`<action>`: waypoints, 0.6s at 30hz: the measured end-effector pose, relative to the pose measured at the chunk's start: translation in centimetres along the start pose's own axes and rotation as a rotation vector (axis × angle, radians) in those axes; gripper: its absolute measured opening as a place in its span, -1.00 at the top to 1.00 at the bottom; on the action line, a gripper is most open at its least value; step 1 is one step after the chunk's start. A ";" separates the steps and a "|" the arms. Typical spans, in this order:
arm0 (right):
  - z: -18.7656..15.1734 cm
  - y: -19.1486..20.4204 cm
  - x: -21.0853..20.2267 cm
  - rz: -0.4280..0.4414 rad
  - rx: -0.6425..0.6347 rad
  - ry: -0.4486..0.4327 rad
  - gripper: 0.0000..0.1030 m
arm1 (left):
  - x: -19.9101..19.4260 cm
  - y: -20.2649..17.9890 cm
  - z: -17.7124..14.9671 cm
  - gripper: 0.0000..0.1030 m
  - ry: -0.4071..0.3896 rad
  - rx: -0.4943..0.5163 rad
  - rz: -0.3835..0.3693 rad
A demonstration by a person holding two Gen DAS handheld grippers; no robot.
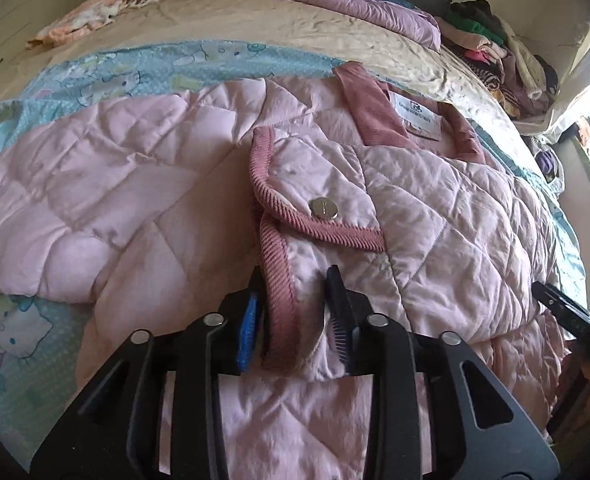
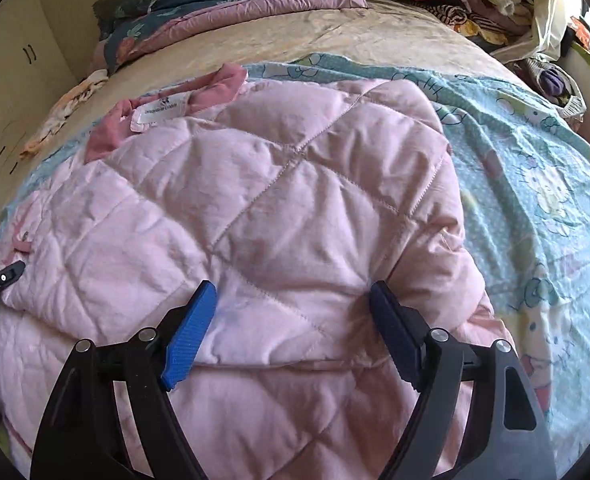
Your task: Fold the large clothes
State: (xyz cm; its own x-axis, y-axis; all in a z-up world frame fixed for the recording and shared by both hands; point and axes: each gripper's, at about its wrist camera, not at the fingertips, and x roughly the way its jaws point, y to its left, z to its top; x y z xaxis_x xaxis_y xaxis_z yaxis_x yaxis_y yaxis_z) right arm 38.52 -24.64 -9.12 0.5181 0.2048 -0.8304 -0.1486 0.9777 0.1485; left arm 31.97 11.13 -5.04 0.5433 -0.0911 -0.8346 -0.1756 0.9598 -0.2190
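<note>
A pale pink quilted jacket (image 1: 435,208) with darker pink corduroy trim lies spread on the bed; it also shows in the right wrist view (image 2: 279,200). A pocket flap with a silver snap (image 1: 324,208) sits mid-front. My left gripper (image 1: 295,280) has its jaws closed on the trimmed front edge (image 1: 279,320) of the jacket. My right gripper (image 2: 291,292) is open, its blue pads either side of a folded-over jacket panel, resting on the fabric without pinching it. The right gripper's tip shows in the left view (image 1: 559,304).
The bed has a teal cartoon-print sheet (image 2: 535,168) and a beige cover (image 1: 255,20). A folded mauve quilt (image 2: 263,0) and a heap of clothes (image 1: 495,48) lie at the far side. A peach cloth (image 1: 95,16) lies far left.
</note>
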 end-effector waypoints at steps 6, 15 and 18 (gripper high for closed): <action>-1.9 1.0 -4.1 0.086 0.028 -0.075 -0.86 | -2.1 -0.2 -0.4 -0.21 -0.027 0.001 -0.006; -4.2 2.8 -7.9 0.083 0.019 -0.123 -0.91 | -5.2 -0.1 -1.6 -0.82 -0.051 -0.012 0.001; -4.4 3.5 -8.9 0.095 0.018 -0.139 -0.91 | -6.0 0.4 -2.0 -0.82 -0.055 -0.027 0.002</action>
State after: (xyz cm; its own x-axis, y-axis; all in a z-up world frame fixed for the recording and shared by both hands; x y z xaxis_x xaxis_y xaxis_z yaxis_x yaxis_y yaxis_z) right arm 29.68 -23.22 -3.55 0.6145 0.2995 -0.7298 -0.1878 0.9541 0.2334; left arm 27.02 11.55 -1.11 0.5871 -0.0736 -0.8062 -0.1984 0.9524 -0.2314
